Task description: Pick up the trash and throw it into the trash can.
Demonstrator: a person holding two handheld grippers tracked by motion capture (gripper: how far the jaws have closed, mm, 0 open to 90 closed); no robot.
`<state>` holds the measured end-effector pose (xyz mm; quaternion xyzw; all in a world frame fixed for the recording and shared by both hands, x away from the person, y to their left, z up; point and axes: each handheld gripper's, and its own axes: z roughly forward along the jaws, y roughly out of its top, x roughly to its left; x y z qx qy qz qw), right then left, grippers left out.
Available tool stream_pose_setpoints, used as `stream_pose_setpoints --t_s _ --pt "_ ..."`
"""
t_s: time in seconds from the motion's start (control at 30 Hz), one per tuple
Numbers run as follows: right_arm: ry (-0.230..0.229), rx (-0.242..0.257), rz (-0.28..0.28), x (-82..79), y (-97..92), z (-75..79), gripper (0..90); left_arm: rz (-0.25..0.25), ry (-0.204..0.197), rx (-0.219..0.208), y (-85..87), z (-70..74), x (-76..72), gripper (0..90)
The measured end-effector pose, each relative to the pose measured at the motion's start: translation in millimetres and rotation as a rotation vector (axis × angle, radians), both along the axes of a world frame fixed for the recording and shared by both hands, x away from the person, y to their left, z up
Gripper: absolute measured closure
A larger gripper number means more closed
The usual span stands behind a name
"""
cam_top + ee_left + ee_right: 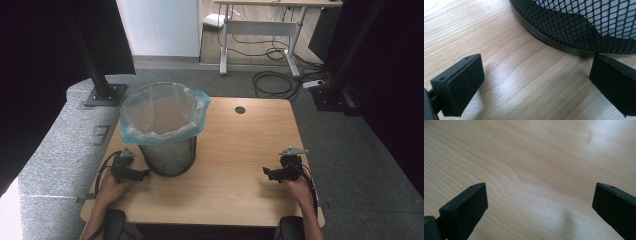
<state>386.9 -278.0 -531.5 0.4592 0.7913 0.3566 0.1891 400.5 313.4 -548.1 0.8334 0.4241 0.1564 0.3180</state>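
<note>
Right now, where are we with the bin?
Done: the liner bag already sits folded over the rim of the mesh bin. In hand: nothing; the left gripper sits beside the bin's base, jaws open, and the right gripper is open over bare table. Left: any grasp of the bin.

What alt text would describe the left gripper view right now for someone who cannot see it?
The left gripper, its two black jaws wide apart and holding nothing, points at the metal base rim of a black wire-mesh waste bin standing on the light wooden table. The jaw on the view's right sits close to that rim.
</note>
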Motion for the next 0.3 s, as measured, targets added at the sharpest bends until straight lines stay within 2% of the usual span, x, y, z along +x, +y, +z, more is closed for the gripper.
stream_pose_setpoints --t_s 0.1,0.2,0.3 --pt "0.039 -0.022 -0.012 -2.7 -0.3 -21.9 0.0 0.0 0.0 0.0 0.0 0.0 0.0 0.0" --pt "0.013 -0.033 -0.012 -4.0 -0.1 -26.5 0.0 0.0 0.0 0.0 0.0 0.0 0.0 0.0" --pt "0.012 -0.035 -0.023 -4.0 -0.7 -26.6 0.0 0.0 0.0 0.0 -0.1 0.0 0.0 0.0"
